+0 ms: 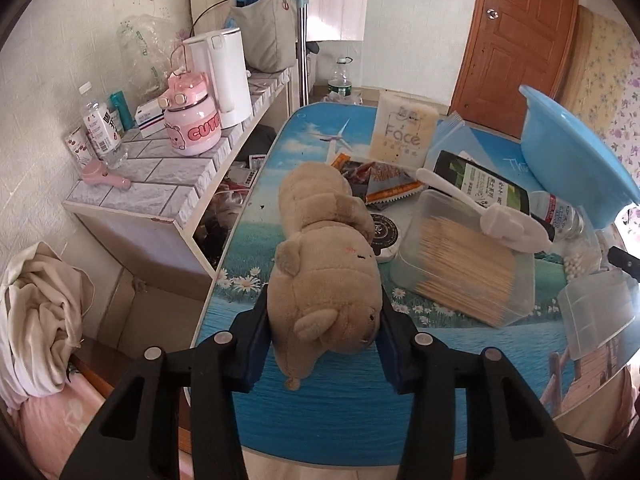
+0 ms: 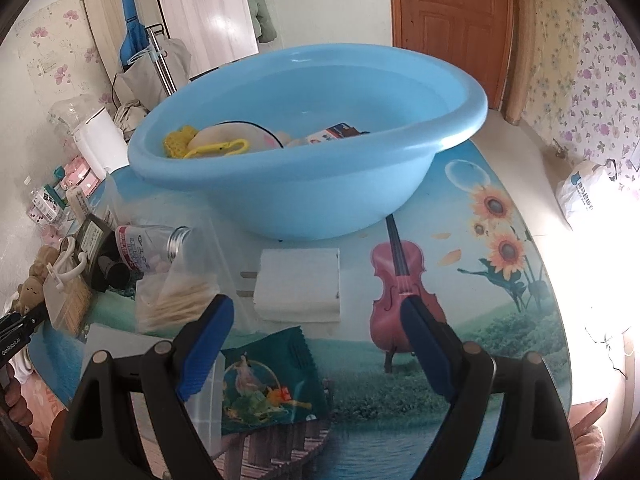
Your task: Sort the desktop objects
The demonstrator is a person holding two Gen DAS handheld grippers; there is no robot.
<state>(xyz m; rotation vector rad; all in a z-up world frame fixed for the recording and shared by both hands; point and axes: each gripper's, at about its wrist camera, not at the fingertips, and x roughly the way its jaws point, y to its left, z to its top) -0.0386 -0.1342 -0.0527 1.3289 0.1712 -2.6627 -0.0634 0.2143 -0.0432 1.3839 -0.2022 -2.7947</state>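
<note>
The plush bear's [image 1: 324, 268] lower flanks were covered by the left gripper's [image 1: 322, 340] blue pads, and its body hid part of the round dark tin [image 1: 386, 234] behind it; the clear box of wooden sticks [image 1: 464, 264] was smeared by blur, and a white brush [image 1: 484, 210] lay across its far corner; the basin [image 1: 576, 156] was cut off by the left wrist view's right edge; in the right wrist view the basin's [image 2: 304, 184] near wall concealed most of its contents, leaving only a yellow knit piece [image 2: 178, 142] and a yellow clip [image 2: 224, 148] recognisable; the print on the tipped bottle [image 2: 140, 248] was too small to read; a green packet [image 2: 268, 384] lay partly behind the right gripper's [image 2: 316, 344] left finger.
</note>
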